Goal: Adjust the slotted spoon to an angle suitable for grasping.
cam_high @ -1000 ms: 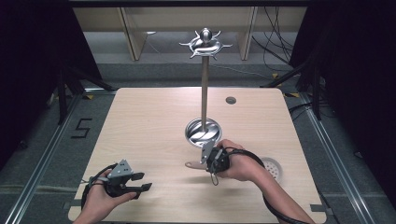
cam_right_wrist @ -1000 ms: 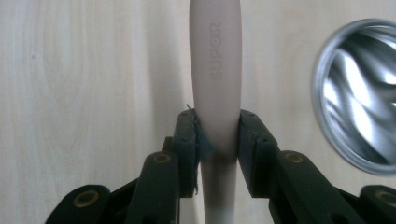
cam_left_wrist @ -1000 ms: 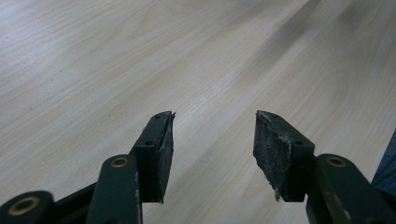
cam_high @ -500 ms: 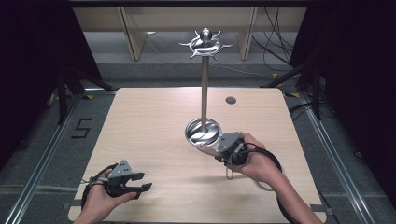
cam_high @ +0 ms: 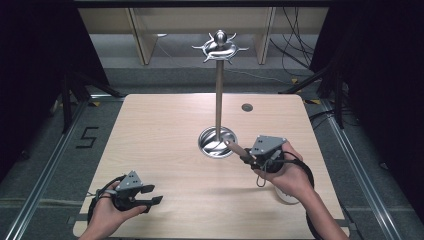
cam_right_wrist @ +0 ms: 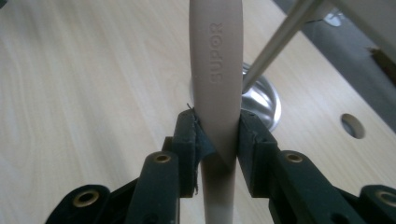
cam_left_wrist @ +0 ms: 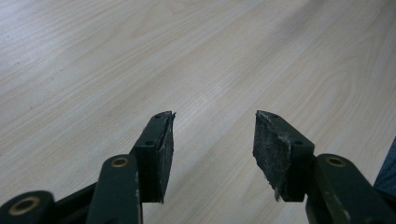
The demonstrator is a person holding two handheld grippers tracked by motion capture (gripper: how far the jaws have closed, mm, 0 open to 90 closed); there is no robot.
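Observation:
A tall metal stand [cam_high: 219, 100] rises from a round shiny base [cam_high: 218, 142] at the table's middle, with a hooked crown [cam_high: 220, 48] on top. My right gripper [cam_high: 246, 156] is just right of the base, shut on a beige utensil handle [cam_high: 232, 147] that points up-left toward the base. In the right gripper view the handle [cam_right_wrist: 215, 56], marked SUPOR, is pinched between the jaws of the right gripper [cam_right_wrist: 217, 126], with the base [cam_right_wrist: 264, 100] behind it. My left gripper [cam_high: 154, 194] rests open at the front left; the left gripper [cam_left_wrist: 215, 123] holds nothing.
A white round thing [cam_high: 288, 196] peeks out under the right hand near the front right edge. A small round hole [cam_high: 247, 107] is in the wooden table [cam_high: 160, 130] behind the stand. Shelving legs and cables lie beyond the far edge.
The right gripper has moved right and slightly back with the handle, from in front of the base to beside it. The left gripper has stayed put.

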